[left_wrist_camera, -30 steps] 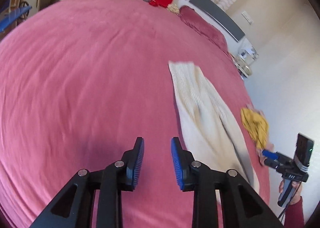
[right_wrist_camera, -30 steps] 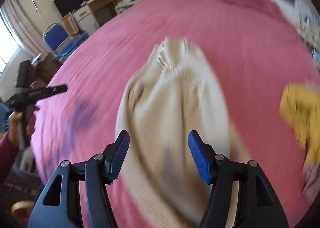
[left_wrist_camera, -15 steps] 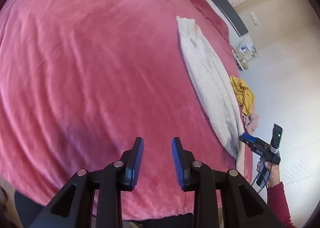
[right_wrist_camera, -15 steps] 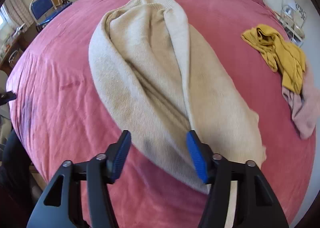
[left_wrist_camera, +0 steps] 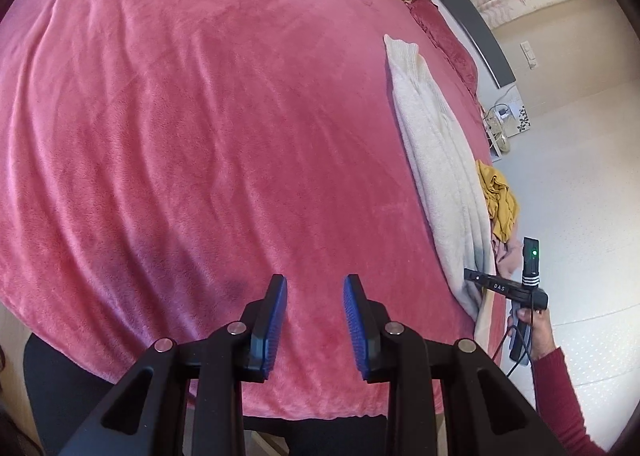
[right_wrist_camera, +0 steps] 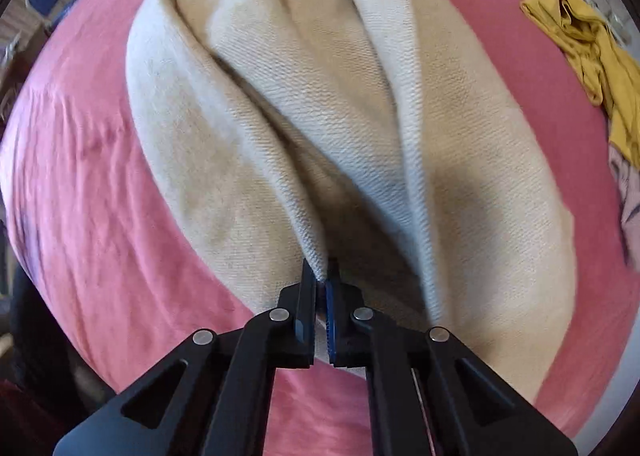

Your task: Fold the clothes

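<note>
Closing just now, right gripper [right_wrist_camera: 322,288] pinches cream sweater [right_wrist_camera: 320,103] beside yellow garment [right_wrist_camera: 592,55].

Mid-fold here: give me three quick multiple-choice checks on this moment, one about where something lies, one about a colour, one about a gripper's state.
1. Where does the yellow garment lie?
A. under the cream sweater
B. apart from the cream sweater, toward the bed's edge
C. in the left gripper

2. What colour is the bedspread?
A. pink
B. grey
C. green

3. What is the right gripper doing?
A. hanging open
B. shut on nothing
C. shut on a fold of the cream sweater

Key: 1 B, bare bedspread separates the yellow garment from the cream sweater. 2 A, pink throughout. 3 C, the right gripper pinches knit, while the left gripper gapes empty.
</note>
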A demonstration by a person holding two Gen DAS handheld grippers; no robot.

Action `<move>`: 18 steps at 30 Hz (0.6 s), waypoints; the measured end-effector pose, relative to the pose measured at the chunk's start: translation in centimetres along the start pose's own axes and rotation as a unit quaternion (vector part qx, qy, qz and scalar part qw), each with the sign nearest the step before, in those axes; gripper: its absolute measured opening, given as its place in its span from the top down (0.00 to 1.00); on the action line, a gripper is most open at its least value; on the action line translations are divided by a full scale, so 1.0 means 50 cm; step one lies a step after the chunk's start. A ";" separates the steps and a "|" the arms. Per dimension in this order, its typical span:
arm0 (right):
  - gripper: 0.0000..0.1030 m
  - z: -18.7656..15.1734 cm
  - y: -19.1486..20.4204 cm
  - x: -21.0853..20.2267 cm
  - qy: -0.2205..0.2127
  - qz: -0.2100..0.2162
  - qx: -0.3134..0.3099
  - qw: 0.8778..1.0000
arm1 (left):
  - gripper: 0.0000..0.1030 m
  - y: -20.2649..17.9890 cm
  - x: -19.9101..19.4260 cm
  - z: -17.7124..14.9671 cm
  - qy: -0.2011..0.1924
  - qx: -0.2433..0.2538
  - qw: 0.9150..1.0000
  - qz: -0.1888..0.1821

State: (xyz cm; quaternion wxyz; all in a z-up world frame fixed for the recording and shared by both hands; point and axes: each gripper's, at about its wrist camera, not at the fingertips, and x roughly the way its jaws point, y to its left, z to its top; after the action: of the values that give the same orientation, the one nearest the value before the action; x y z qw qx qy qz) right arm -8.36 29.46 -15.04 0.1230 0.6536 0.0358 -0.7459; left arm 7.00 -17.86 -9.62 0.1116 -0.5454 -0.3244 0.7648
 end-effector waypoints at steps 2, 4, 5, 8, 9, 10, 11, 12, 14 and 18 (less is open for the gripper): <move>0.97 -0.012 0.013 -0.011 -0.020 0.058 0.023 0.998 | 0.71 -0.006 0.004 -0.001 0.000 0.003 1.000 -0.006; 0.97 -0.026 0.058 -0.017 -0.031 0.143 0.026 0.989 | 0.72 -0.013 0.005 -0.002 -0.001 0.009 1.000 -0.010; 0.97 -0.033 0.081 -0.020 -0.036 0.185 0.027 0.982 | 0.72 -0.014 0.004 -0.002 -0.002 0.010 1.000 -0.014; 0.97 -0.049 0.152 -0.025 -0.051 0.289 0.027 0.955 | 0.71 -0.015 -0.009 -0.001 -0.008 0.014 1.000 -0.022; 0.97 -0.040 0.191 -0.025 -0.055 0.310 0.016 0.949 | 0.71 -0.013 -0.019 0.000 -0.013 0.015 0.999 -0.027; 0.97 -0.032 0.231 -0.025 -0.059 0.330 0.006 0.942 | 0.71 -0.010 -0.030 0.001 -0.019 0.015 0.999 -0.031; 0.97 -0.030 0.280 -0.026 -0.062 0.346 -0.002 0.936 | 0.71 -0.006 -0.044 0.004 -0.025 0.015 0.999 -0.033; 0.97 -0.027 0.330 -0.026 -0.065 0.362 -0.011 0.930 | 0.71 -0.002 -0.060 0.006 -0.033 0.014 0.999 -0.035; 0.97 -0.020 0.415 -0.028 -0.073 0.395 -0.029 0.915 | 0.71 0.008 -0.107 0.013 -0.057 0.015 0.997 -0.041; 0.97 0.043 0.579 -0.063 -0.088 0.463 -0.058 0.880 | 0.71 0.045 -0.229 0.035 -0.123 0.011 0.991 -0.046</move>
State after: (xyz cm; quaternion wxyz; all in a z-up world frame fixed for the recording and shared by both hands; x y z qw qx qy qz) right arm -3.40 1.45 -8.52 0.4946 0.5187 -0.2382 -0.6554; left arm 10.20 -26.23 -1.94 0.1119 -0.4301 -0.3521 0.8237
